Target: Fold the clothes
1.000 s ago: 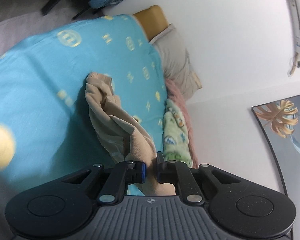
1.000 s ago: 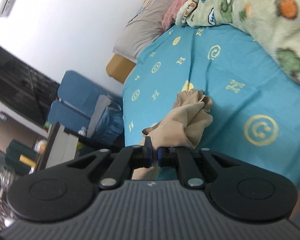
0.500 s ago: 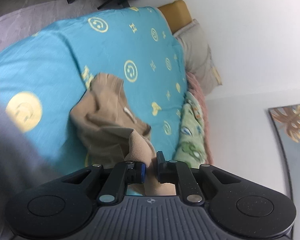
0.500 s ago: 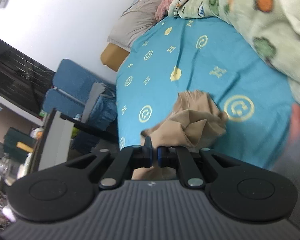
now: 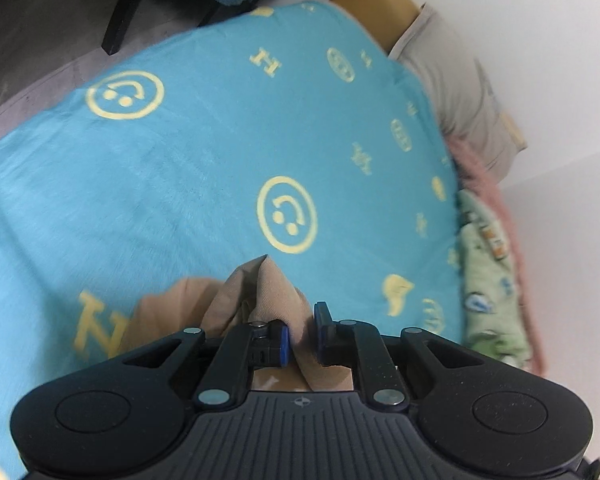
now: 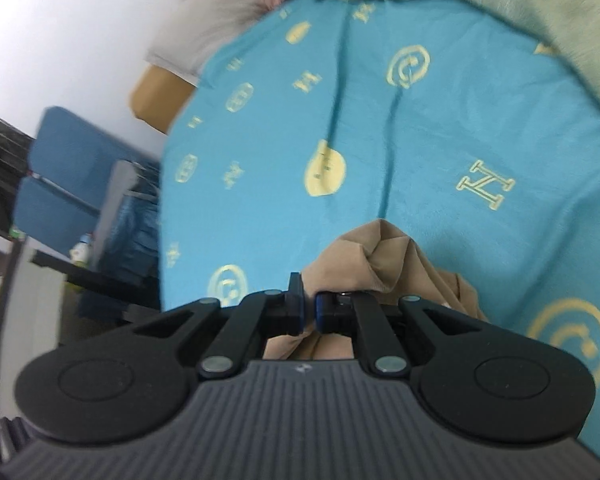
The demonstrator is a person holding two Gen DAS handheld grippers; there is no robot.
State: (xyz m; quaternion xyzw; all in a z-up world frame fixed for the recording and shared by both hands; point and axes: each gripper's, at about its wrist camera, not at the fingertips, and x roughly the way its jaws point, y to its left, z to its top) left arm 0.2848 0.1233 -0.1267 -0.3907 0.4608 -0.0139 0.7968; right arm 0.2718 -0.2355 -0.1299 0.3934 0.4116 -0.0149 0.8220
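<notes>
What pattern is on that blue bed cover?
Yellow smiley faces and H letters on the turquoise bed cover, clearest in the left wrist view.

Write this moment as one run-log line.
left hand-held gripper: shut on tan garment | right hand-held gripper: shut on tan garment | over: blue bedsheet

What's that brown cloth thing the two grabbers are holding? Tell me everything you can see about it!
The tan garment is soft, thin-looking fabric, plain, with no pattern showing. It is bunched and creased, not yet folded. The left gripper pinches one bunch of it, and the right gripper pinches another. Its folds poke up in front of each gripper over the blue bedsheet. What kind of clothing it is cannot be told.
</notes>
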